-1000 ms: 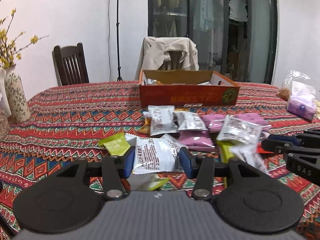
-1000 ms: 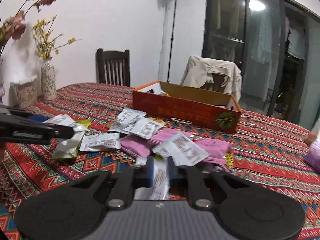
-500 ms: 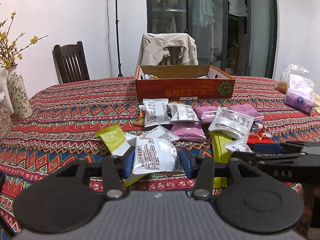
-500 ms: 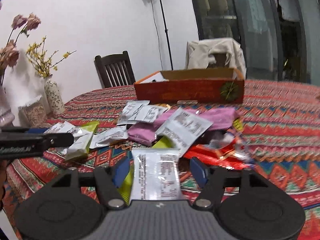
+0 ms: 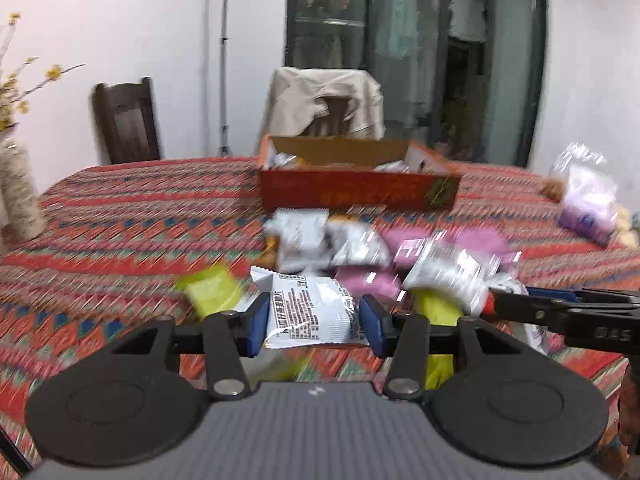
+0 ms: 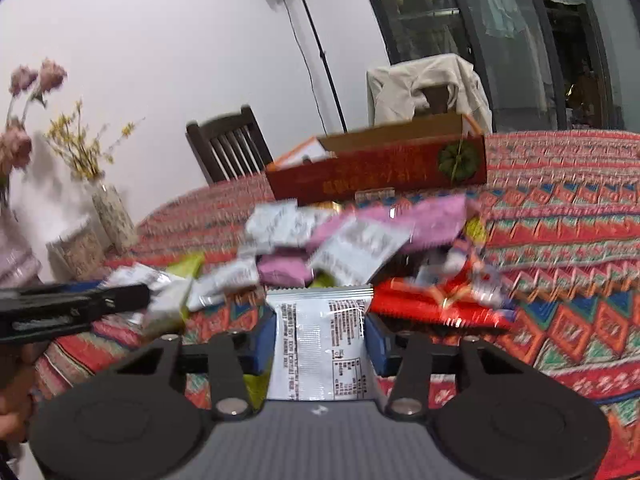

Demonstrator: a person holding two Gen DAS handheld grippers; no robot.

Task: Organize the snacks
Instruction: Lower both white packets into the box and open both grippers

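Note:
My left gripper (image 5: pixel 314 322) is shut on a white snack packet (image 5: pixel 310 312) and holds it above the table. My right gripper (image 6: pixel 320 338) is shut on another white snack packet (image 6: pixel 320 344), held upright between its blue pads. A pile of white, pink, green and red snack packets (image 5: pixel 400 256) lies on the patterned tablecloth, and it also shows in the right wrist view (image 6: pixel 352 236). Behind the pile stands an open red cardboard box (image 5: pixel 356 184) with some packets inside; it also shows in the right wrist view (image 6: pixel 380 170). The right gripper appears at the right of the left wrist view (image 5: pixel 568 316).
A vase with flowers (image 6: pixel 108 204) stands at the table's left edge. A clear bag with purple contents (image 5: pixel 586 204) lies at the right. Two chairs (image 5: pixel 128 124) stand behind the table, one draped with a beige jacket (image 5: pixel 324 100).
Both grippers have risen and moved toward the box with their packets. The right gripper went from nearly shut to gripping the white packet at its full width.

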